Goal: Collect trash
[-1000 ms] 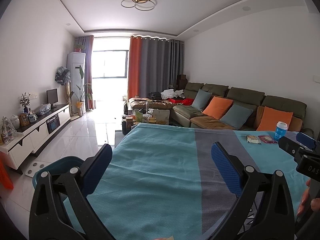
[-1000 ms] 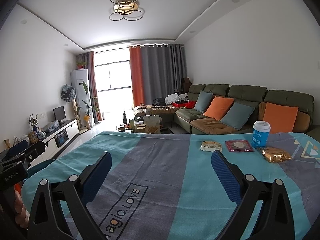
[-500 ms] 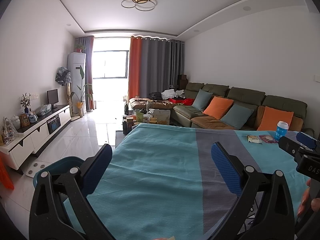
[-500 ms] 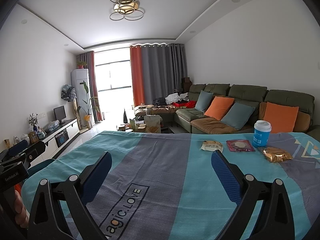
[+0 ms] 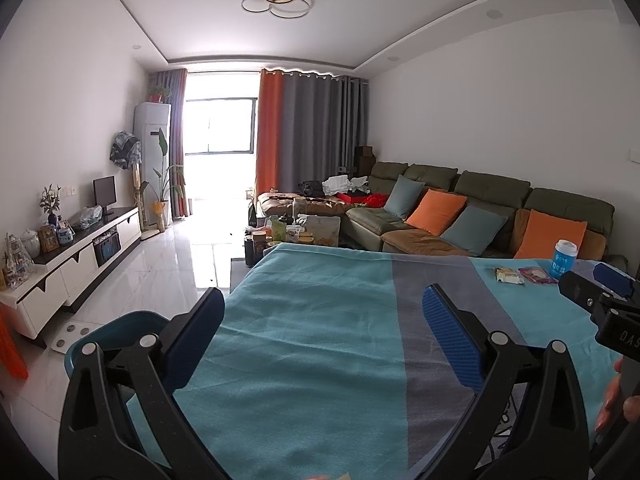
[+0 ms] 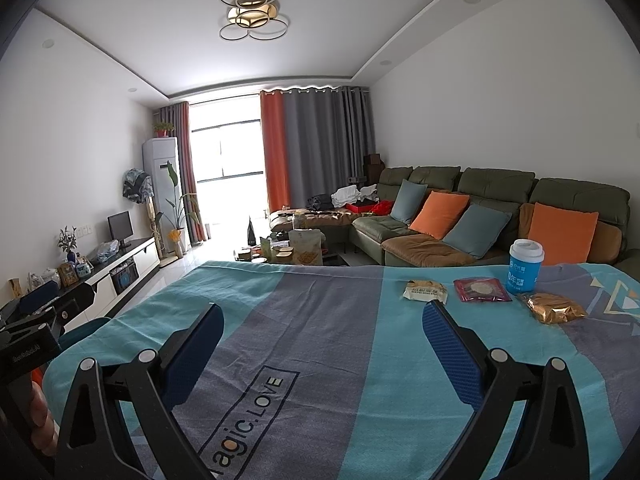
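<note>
Both grippers, left gripper point(image 5: 320, 332) and right gripper point(image 6: 322, 334), gape wide and empty; reaching the wrappers point(image 6: 482, 300) at right of frame could topple the cup point(image 6: 525, 266).

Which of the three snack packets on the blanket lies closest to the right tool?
The pale yellow packet, leftmost of the three. It lies just beyond the right tool; the maroon packet and gold foil packet lie farther right.

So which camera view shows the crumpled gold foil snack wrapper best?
The right wrist view. There the crumpled gold foil snack wrapper lies fully visible on the striped blanket, just in front of the blue paper cup with white lid. In the left wrist view the right hand-held gripper hides that spot, so the wrapper is not visible.
</note>
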